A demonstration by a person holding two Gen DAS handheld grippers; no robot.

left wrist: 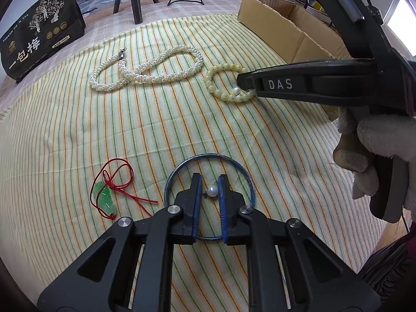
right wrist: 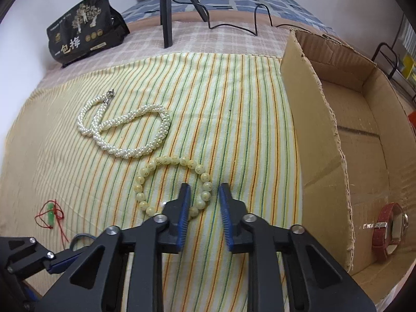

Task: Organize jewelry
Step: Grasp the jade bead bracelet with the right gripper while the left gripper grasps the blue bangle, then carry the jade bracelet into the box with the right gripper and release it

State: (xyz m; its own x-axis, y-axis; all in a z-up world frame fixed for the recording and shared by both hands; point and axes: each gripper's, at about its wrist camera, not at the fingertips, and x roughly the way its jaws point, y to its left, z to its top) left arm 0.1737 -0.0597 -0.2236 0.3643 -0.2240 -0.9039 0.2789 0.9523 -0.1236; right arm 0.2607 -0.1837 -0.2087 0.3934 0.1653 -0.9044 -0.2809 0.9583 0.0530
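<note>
On the striped cloth [left wrist: 78, 135] lie a white pearl necklace [left wrist: 156, 70] [right wrist: 124, 127], a cream bead bracelet [left wrist: 226, 83] [right wrist: 166, 182], a blue bangle [left wrist: 208, 161] and a green pendant on red cord [left wrist: 105, 200] [right wrist: 50, 215]. A small pearl earring [left wrist: 212, 190] lies inside the bangle, between the open jaws of my left gripper [left wrist: 210, 182]. A second pearl [left wrist: 236, 90] lies by the bracelet. My right gripper [right wrist: 204, 192] is open, its jaws either side of the bracelet's near beads; it shows in the left wrist view [left wrist: 244, 83].
An open cardboard box [right wrist: 312, 130] [left wrist: 286, 26] stands to the right with a red-strapped watch [right wrist: 387, 231] inside. A black snack bag [left wrist: 39, 31] [right wrist: 83, 31] and tripod legs [right wrist: 166, 13] with a cable stand at the back.
</note>
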